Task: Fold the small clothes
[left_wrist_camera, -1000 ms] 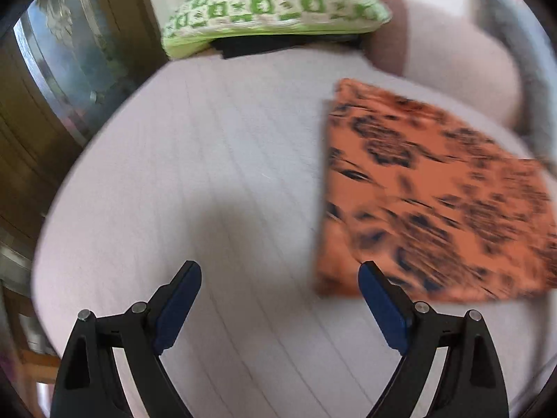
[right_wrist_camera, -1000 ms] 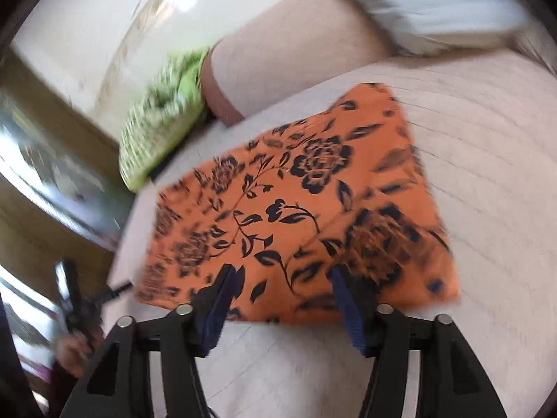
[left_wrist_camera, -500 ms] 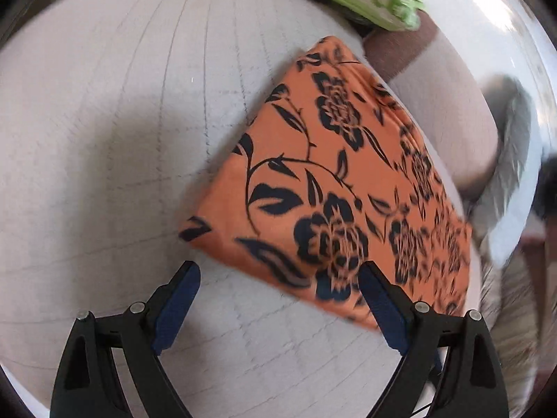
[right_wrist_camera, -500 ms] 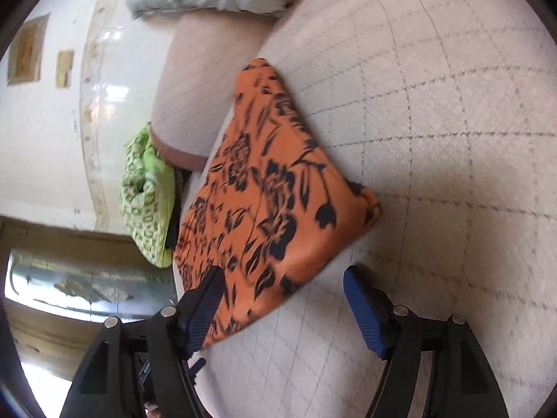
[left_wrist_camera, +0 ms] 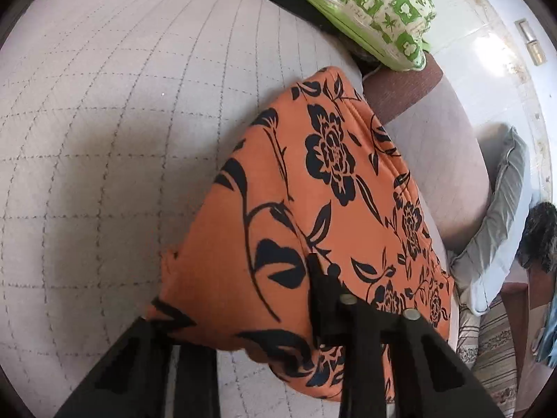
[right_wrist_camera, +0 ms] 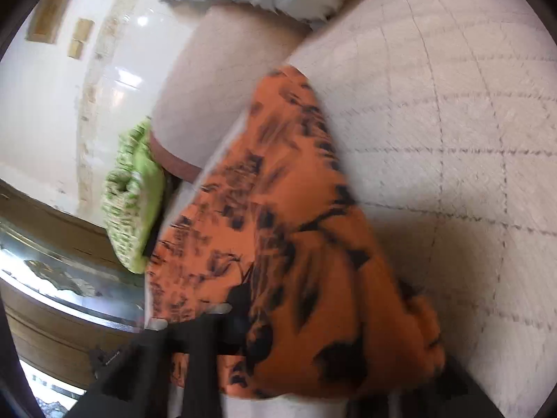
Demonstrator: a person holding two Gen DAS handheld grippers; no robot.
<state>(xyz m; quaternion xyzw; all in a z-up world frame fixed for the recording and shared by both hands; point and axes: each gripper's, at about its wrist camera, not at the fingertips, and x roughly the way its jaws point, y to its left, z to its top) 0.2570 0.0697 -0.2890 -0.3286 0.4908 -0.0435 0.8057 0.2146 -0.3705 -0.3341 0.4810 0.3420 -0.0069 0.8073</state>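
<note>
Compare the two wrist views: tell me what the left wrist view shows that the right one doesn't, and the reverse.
Left wrist only: the left gripper closed on a near corner of the orange floral cloth, its jaws having just closed, and striped fabric beyond the bed.

Right wrist only: the right gripper clamped on another bunched cloth corner, also just closed, plus a wood-framed glass panel.

Both: the cloth, quilted bedcover, green pillow, grey pillow.

Each camera rides just behind its tongs, tilted steeply down and very close to the orange floral cloth [left_wrist_camera: 313,188] on the quilted bed [left_wrist_camera: 122,139]. Both views share that cloth [right_wrist_camera: 278,226] and the green pillow [left_wrist_camera: 376,10], seen from opposite corners
</note>
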